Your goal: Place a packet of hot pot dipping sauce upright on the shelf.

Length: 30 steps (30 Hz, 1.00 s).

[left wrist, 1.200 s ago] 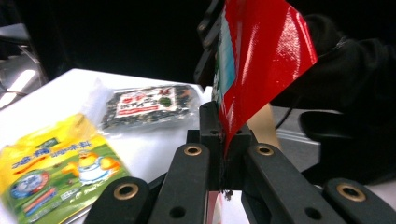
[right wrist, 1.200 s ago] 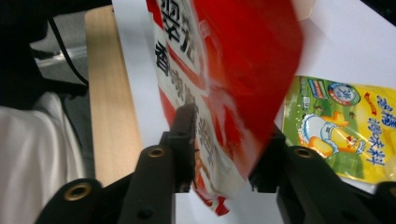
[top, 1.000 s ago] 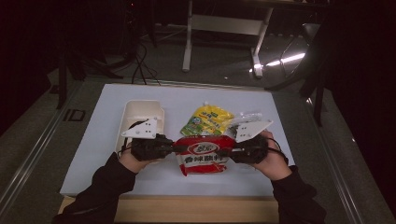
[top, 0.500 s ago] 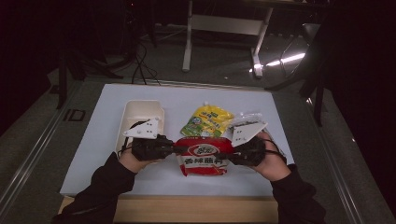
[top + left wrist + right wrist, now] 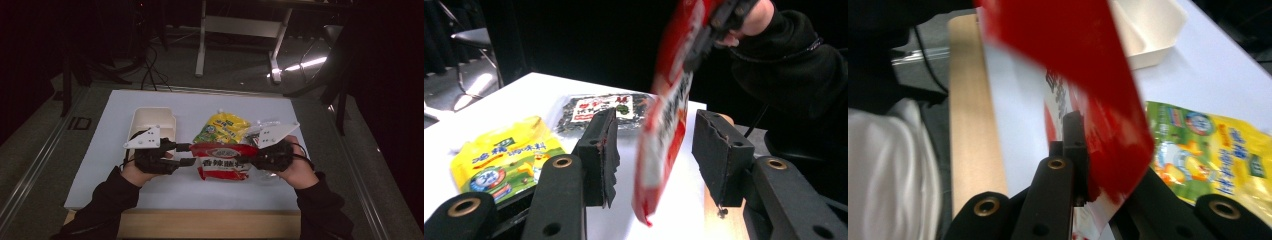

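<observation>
— While the right gripper [image 5: 256, 159] stays clamped on the shiny red packet [image 5: 223, 161], what changed?
— Since a moment ago, the left gripper [image 5: 188, 154] has let go. Its jaws have just been opening, and the packet's floppy edge hangs between them above the white table [image 5: 100, 150].

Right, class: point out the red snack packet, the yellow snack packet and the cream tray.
red snack packet [image 5: 222, 161], high view, its printed front.
yellow snack packet [image 5: 224, 127], high view, its middle.
cream tray [image 5: 150, 114], high view, its far rim.
</observation>
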{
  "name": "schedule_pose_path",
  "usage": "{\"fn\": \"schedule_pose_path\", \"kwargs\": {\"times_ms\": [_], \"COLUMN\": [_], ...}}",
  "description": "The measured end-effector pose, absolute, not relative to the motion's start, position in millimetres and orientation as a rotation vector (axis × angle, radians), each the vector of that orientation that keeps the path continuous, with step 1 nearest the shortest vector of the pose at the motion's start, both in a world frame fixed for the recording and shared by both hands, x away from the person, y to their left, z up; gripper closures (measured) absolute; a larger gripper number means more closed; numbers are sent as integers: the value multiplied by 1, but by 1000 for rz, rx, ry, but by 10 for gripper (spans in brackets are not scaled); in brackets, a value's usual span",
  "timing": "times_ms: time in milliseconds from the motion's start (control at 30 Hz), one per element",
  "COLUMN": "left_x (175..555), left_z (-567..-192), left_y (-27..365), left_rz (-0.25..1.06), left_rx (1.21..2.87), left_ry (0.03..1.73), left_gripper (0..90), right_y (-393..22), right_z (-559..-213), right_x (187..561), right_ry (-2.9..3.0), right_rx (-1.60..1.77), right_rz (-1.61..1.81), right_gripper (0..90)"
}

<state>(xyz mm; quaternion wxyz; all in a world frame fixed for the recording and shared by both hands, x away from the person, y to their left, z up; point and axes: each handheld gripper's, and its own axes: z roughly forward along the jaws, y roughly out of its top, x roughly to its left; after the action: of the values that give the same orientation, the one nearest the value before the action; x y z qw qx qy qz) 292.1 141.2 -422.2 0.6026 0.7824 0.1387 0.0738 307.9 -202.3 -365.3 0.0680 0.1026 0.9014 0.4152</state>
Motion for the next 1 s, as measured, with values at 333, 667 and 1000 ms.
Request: {"fn": "schedule_pose_path", "kwargs": {"times_ms": [333,667,1000], "left_x": [278,261,244], "left_z": [-439,-461,-479], "left_y": [144,130,121], "left_rz": [171,140,172], "left_rx": [1814,1834,1839], "left_ry": [402,491,477], "left_gripper": [333,63,29], "right_y": [-198,-178,-158], "right_z": [-356,-350,-344], "right_x": [327,350,367], "right_ry": [2691,2669,2651], "right_rx": [357,384,383], "right_rz": [1266,1294,1296], "right_gripper": [900,900,900]}}
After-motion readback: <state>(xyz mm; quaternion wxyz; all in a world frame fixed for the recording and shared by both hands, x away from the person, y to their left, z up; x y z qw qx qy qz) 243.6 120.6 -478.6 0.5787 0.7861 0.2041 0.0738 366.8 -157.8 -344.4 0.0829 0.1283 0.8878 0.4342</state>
